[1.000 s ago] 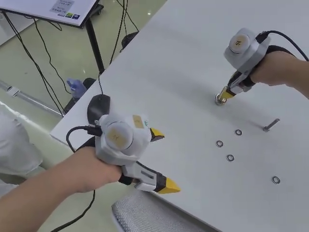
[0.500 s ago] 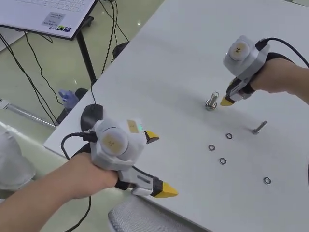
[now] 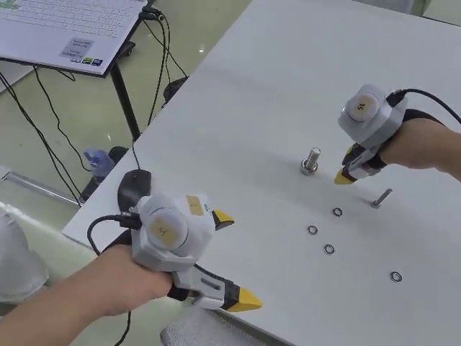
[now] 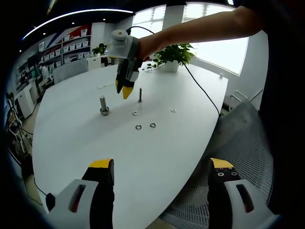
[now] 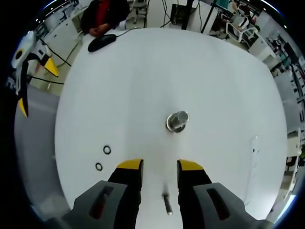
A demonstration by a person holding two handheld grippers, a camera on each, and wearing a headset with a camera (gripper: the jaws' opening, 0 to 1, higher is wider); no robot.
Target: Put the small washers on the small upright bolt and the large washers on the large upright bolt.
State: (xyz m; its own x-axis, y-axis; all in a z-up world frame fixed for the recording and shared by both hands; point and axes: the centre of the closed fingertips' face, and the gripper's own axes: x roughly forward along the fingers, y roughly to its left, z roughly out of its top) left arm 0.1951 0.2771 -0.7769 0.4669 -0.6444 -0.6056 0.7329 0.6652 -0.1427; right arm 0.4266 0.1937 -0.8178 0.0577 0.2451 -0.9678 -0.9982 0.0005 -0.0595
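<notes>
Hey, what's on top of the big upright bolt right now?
Nothing sits on the large bolt; its thread stands bare. The wide base may be its head or a washer; cannot tell.

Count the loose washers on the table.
4 washers, seen in the head view: one just below the right tool, two nearer the person, one far right. Any already stacked on the large bolt can't be told.
</notes>
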